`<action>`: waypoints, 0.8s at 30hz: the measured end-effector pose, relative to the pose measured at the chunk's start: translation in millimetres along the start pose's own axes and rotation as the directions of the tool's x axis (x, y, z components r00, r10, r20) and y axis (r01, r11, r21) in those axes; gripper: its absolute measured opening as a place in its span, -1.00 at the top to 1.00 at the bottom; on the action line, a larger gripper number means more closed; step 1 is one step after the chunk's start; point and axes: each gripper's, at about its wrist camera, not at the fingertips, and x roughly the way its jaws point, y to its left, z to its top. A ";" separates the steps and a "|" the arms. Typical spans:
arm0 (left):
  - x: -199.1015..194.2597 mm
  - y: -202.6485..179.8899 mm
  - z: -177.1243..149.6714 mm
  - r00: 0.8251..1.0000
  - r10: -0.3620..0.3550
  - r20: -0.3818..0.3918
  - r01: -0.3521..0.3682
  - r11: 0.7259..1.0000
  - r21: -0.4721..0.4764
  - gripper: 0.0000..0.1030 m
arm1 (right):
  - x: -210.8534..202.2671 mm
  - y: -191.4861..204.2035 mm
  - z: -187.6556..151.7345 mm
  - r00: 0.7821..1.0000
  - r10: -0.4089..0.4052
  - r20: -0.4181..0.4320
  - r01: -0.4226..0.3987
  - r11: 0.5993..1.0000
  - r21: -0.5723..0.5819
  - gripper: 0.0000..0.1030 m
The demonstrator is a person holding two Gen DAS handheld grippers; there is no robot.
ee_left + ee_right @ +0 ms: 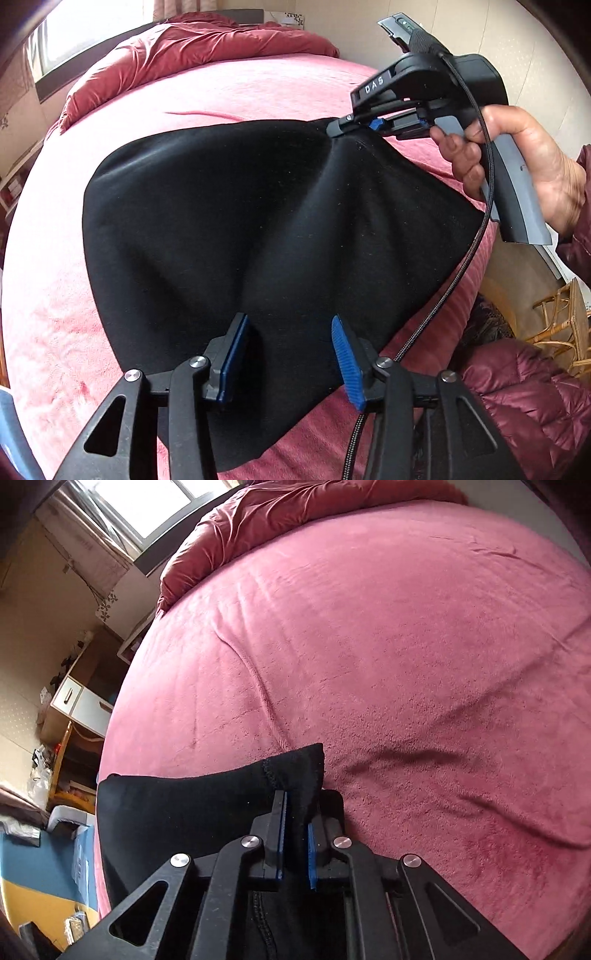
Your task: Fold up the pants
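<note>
The black pants (207, 229) lie bunched on the pink bed (236, 92), one part pulled up into a peak. At that peak the right gripper (338, 127) pinches the cloth; its own view shows a stitched corner of the pants (295, 771) pressed between the blue pads (312, 853). The left gripper (290, 354) hangs over the near edge of the pants with its jaws spread, cloth under the gap; whether the pads touch it cannot be told. A bare hand (517, 170) grips the right tool's handle, and a braided cable (443, 295) loops down from it across the bed's edge.

A rumpled red quilt (207, 40) lies at the far end, below a window (147, 502). Left of the bed stands a cabinet (81, 701) with clutter on the floor beside it, too blurred to name. A rattan chair (561, 325) is at the right, cut off by the frame. A maroon puffer sleeve (532, 398) hides the bed's lower right corner.
</note>
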 end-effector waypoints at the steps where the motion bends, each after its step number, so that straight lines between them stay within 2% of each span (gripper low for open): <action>1: 0.3 0.5 0.6 1.000 -0.003 -0.001 0.003 1.000 -0.004 0.07 | -3.0 -2.3 -0.3 1.000 -0.003 0.002 0.003 1.000 0.000 0.75; 6: 0.4 5.1 1.8 1.000 -0.009 -0.001 0.009 1.000 -0.013 0.06 | -16.9 -6.1 -3.3 1.000 -0.012 0.009 0.012 1.000 0.015 0.37; 12: -2.5 5.6 4.9 1.000 0.002 0.003 -0.002 1.000 -0.004 0.05 | -39.6 -9.0 -15.6 0.999 -0.038 0.019 0.037 0.999 0.021 0.19; 15: -7.3 3.8 6.1 1.000 0.008 0.017 -0.008 1.000 -0.006 0.03 | -59.4 -5.6 -23.2 0.997 -0.053 0.052 0.053 0.999 0.004 0.19; 17: -17.6 0.0 3.8 0.999 0.010 0.033 -0.009 1.000 -0.014 -0.08 | -72.2 -1.6 -29.6 0.996 -0.058 0.065 0.059 0.998 -0.019 0.17; 18: -21.2 3.6 1.8 0.999 0.012 0.041 -0.011 1.000 -0.020 -0.20 | -76.2 0.1 -32.5 0.996 -0.056 0.065 0.058 0.998 -0.027 0.10; 19: -23.7 5.5 1.7 0.999 0.014 0.048 -0.013 1.000 -0.028 -0.23 | -80.6 2.0 -37.1 0.997 -0.055 0.063 0.057 0.998 -0.037 0.06; 20: -26.3 8.1 1.5 0.998 0.017 0.054 -0.015 0.999 -0.041 -0.23 | -83.2 2.7 -41.3 0.997 -0.050 0.059 0.053 0.998 -0.044 -0.02; 24: -40.2 26.9 -0.3 0.996 0.014 0.088 -0.003 0.993 -0.118 -0.23 | -84.0 13.9 -57.5 0.998 -0.052 0.039 0.055 0.994 -0.091 -0.06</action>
